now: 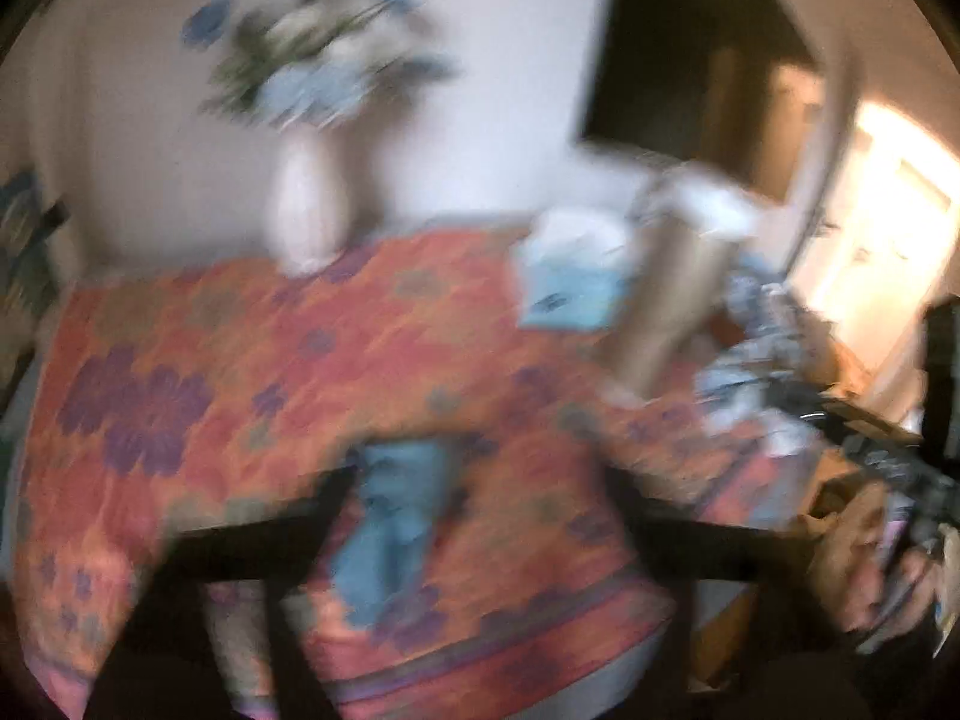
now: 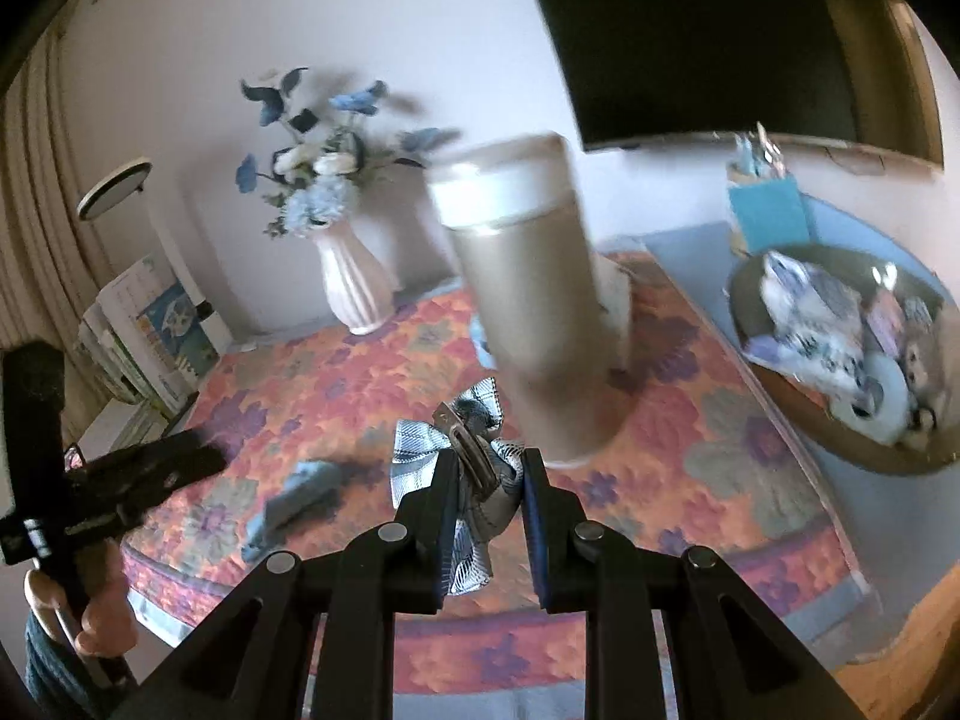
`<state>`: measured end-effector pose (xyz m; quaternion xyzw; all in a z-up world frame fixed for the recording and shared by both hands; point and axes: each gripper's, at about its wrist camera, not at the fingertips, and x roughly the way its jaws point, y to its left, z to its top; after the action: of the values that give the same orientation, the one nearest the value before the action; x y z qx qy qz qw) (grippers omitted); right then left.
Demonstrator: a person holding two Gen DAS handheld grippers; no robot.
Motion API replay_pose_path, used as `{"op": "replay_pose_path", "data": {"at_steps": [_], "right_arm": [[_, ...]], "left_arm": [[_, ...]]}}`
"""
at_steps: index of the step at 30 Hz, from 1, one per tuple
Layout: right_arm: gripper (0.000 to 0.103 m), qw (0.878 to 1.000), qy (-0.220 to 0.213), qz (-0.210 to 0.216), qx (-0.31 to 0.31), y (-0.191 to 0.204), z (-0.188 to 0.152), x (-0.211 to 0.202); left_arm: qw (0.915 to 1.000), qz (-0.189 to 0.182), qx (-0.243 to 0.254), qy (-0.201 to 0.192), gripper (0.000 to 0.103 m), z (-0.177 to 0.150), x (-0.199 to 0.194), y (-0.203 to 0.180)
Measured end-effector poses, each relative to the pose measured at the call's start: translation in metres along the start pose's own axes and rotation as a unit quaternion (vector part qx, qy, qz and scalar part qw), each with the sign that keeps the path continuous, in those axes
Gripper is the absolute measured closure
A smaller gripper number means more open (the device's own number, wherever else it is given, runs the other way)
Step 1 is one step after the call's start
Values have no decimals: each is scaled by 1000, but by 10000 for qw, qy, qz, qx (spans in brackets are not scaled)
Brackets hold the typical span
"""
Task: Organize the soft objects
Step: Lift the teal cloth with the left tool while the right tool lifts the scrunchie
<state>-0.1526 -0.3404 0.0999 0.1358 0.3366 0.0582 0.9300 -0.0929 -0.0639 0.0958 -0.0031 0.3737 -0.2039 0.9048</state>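
Observation:
A small blue cloth (image 1: pixel 390 516) lies on the floral tablecloth (image 1: pixel 210 360), between the spread fingers of my open left gripper (image 1: pixel 480 474); that view is blurred. The cloth also shows in the right wrist view (image 2: pixel 297 501), with the left gripper (image 2: pixel 150 468) held above the table's left edge. My right gripper (image 2: pixel 487 474) is shut on a grey-and-white patterned fabric bow with a metal clip (image 2: pixel 474 456), held above the table.
A tall beige cylinder with a white band (image 2: pixel 528 300) stands mid-table. A white vase of blue flowers (image 2: pixel 354 276) is at the back. A round basket (image 2: pixel 780 384) of soft items sits at right, a teal box (image 2: pixel 768 216) behind it.

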Motion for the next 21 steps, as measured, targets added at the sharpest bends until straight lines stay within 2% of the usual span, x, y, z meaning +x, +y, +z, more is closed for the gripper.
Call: {"op": "replay_pose_path", "data": {"at_steps": [1,2,5,7,8,9,10,11,12,13,17,19,21], "right_arm": [[84,9999,71,43,117,-9,-3,4],[84,9997,132,84,210,-14,-5,7],[84,9979,339,212,509,-27,-11,19],[84,9971,387,293,589,-31,-14,21],[84,9971,377,295,583,-31,-14,20],[84,9975,341,279,557,-32,-14,18],[84,9978,296,257,540,-33,-14,15],[84,9979,254,237,544,-35,-14,12],[84,9979,220,231,559,-38,-13,9],[84,9978,169,233,599,-42,-11,5],[84,9972,-13,218,716,-57,-6,-6],[84,9972,-7,193,728,-64,-6,-6],[84,9959,196,351,808,-72,-10,1]], "left_arm": [[9998,113,-161,11,2,-7,2,9],[9993,142,-278,223,2,-16,11,16],[9967,435,-163,669,5,-31,37,16],[9940,557,-53,936,24,-37,60,14],[9930,542,-78,1048,48,-39,69,14],[9924,529,-82,1108,65,-42,73,14],[9918,647,-29,1104,72,-43,76,14],[9912,857,149,999,89,-42,77,9],[9912,857,166,998,94,-42,76,7],[9918,797,117,988,95,-40,74,6],[9984,163,48,537,95,-31,44,-9],[9986,154,164,479,95,-26,39,-22],[9983,101,260,513,95,-21,42,-32]]}}
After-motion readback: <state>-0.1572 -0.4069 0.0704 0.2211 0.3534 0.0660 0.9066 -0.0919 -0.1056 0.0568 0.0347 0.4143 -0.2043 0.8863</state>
